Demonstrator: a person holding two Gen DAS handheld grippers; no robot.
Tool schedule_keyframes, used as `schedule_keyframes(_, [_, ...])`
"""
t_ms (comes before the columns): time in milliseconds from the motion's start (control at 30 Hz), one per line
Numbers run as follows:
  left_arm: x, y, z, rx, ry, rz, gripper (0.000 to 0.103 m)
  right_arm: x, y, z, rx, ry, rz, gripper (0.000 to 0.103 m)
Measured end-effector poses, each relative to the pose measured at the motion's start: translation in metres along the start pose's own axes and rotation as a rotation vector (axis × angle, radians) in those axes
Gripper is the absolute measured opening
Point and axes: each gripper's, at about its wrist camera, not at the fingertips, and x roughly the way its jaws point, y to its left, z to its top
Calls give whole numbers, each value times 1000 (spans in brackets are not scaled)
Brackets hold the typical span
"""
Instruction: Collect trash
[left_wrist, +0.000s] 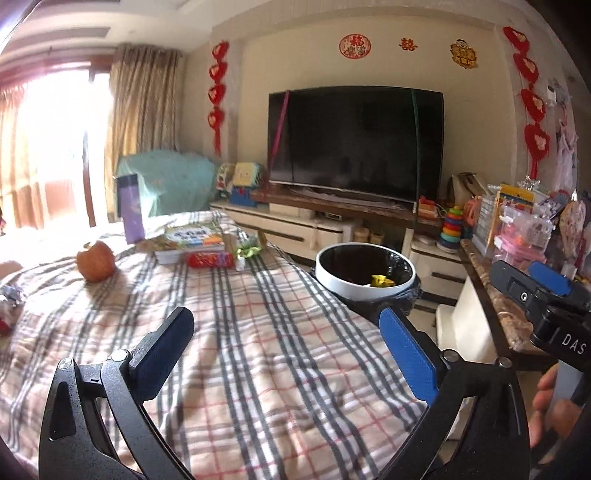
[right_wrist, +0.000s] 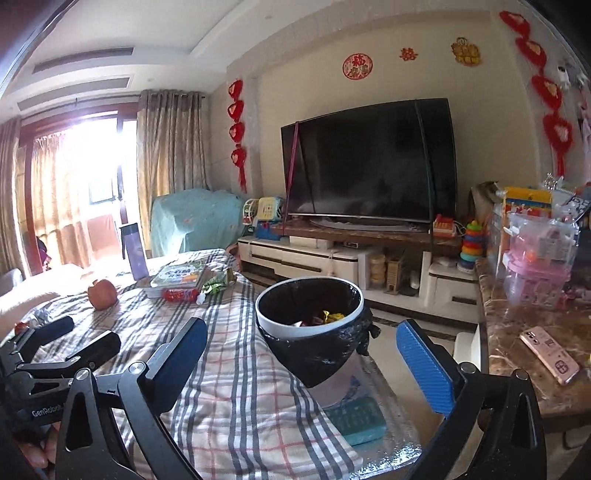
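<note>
A white-rimmed trash bin (left_wrist: 364, 271) with a black liner stands beside the checked-cloth table (left_wrist: 258, 350), to its right; yellow wrappers lie inside. In the right wrist view the bin (right_wrist: 314, 328) is just ahead. A red wrapper (left_wrist: 210, 259) and a green wrapper (left_wrist: 248, 252) lie at the table's far end, also in the right wrist view as the red wrapper (right_wrist: 180, 294) and green wrapper (right_wrist: 216, 284). My left gripper (left_wrist: 291, 350) is open and empty over the cloth. My right gripper (right_wrist: 303, 365) is open and empty before the bin.
An apple (left_wrist: 96, 261), a purple bottle (left_wrist: 131, 208) and books (left_wrist: 188, 240) sit on the table. A TV (left_wrist: 354, 142) stands on a low cabinet behind. A marble counter (right_wrist: 524, 354) at right holds a pink phone (right_wrist: 549, 354) and plastic boxes.
</note>
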Motion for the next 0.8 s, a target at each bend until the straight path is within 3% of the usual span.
schedule_keyframes(367, [-6,8,-11,7,-11,73,103,4,-1,-18,8,16,-38,103])
schedule_keyframes(800, [-6,16,-13,-20,-3,92,103,-1,4,-19,-8,-6,-61,103])
